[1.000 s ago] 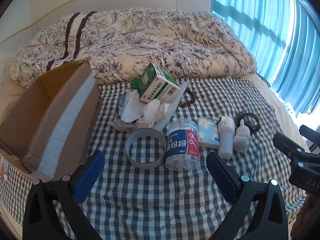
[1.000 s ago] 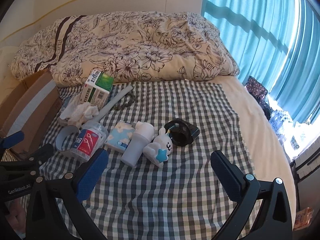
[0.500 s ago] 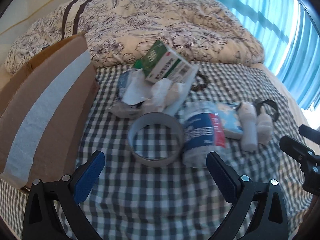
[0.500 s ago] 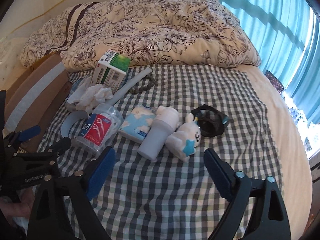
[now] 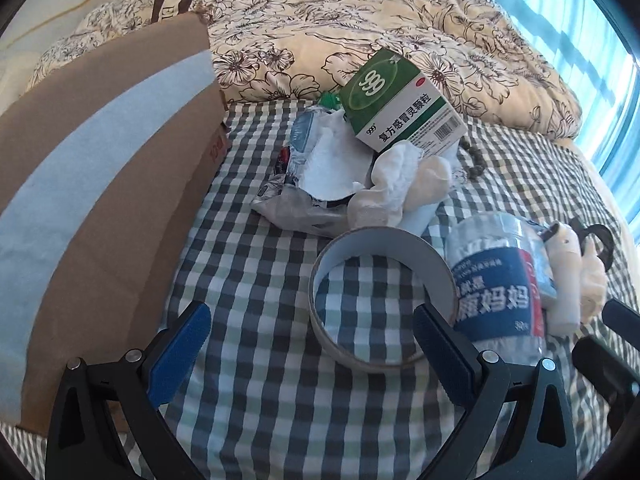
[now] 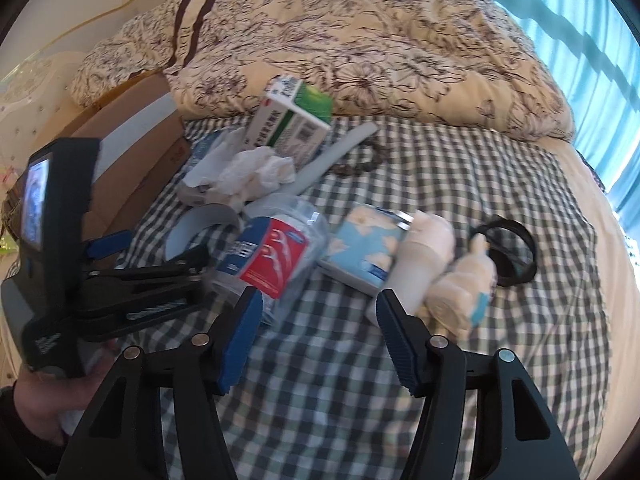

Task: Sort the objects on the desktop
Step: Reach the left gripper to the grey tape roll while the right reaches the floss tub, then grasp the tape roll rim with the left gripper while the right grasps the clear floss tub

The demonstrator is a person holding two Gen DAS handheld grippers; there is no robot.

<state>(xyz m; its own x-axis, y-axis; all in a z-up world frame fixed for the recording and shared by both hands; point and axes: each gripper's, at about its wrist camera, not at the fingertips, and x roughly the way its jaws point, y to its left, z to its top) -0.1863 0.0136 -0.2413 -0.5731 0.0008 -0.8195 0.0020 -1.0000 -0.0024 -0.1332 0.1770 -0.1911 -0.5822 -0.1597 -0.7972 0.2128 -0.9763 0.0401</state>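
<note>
Left gripper (image 5: 312, 340): jaws are held wide apart and empty, low over the checked cloth (image 5: 256, 272); the right blue pad is seen just in front of the grey tape ring (image 5: 382, 296).
Right gripper (image 6: 320, 336): jaws are parted with nothing between them, above the cloth's near edge.
Clear plastic jar with blue-and-red label (image 5: 500, 292): laid on its side, touching the tape ring's right.
Pale blue tissue pack (image 6: 368, 244), white cylindrical bottle (image 6: 420, 256), white rabbit figure (image 6: 464, 292), black ring (image 6: 508, 252): lined up rightward from the jar.
Green-and-white medicine box (image 5: 400, 100): propped on crumpled white tissues (image 5: 400, 184) toward the cloth's far edge.
Brown cardboard box (image 5: 100, 184): set at the cloth's left edge.
Floral quilt (image 5: 360, 28): heaped beyond the far edge.
</note>
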